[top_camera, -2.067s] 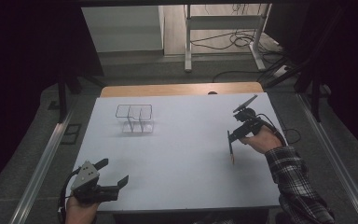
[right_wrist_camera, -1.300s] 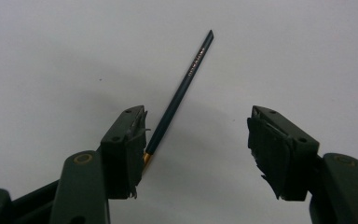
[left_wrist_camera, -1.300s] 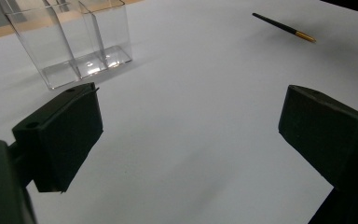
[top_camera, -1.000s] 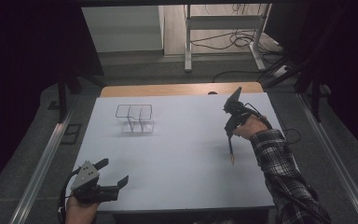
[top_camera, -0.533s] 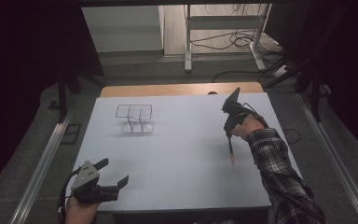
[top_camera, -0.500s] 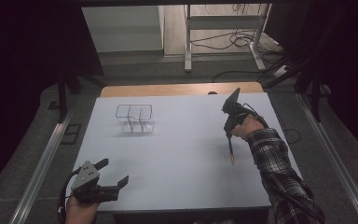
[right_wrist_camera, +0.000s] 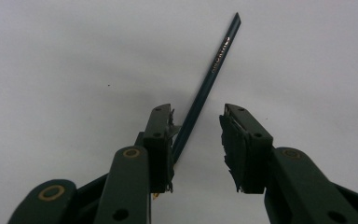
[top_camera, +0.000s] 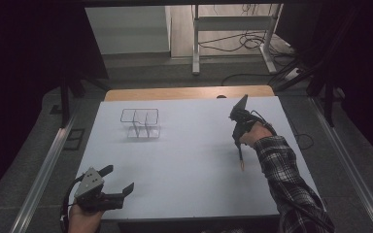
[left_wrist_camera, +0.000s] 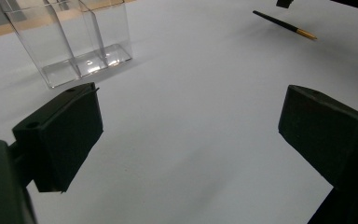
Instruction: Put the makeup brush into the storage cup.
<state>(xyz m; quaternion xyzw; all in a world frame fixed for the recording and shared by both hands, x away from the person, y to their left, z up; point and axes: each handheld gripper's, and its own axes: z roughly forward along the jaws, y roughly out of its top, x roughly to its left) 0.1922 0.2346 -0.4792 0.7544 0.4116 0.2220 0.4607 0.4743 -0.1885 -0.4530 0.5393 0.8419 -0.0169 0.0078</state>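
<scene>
A dark pencil point(top_camera: 239, 156) with a gold tip lies on the white table point(top_camera: 189, 160) at the right. My right gripper point(top_camera: 236, 138) points down over its far end. In the right gripper view the pencil point(right_wrist_camera: 214, 60) runs up between the jaws of the right gripper point(right_wrist_camera: 198, 112), close against the left one. The jaws have just been closing, but a gap remains and the pads do not press on the pencil. My left gripper point(top_camera: 117, 179) rests wide open at the near left corner, with nothing in the left gripper point(left_wrist_camera: 191, 107).
A clear plastic organizer point(top_camera: 141, 124) with upright dividers stands at the far left of the table; in the left gripper view the organizer point(left_wrist_camera: 74, 42) is ahead on the left. A wooden strip point(top_camera: 189, 93) edges the far side.
The right hand has shifted slightly left and farther away, bringing its gripper over the pencil's far end. The pencil and the left gripper have stayed in place.
</scene>
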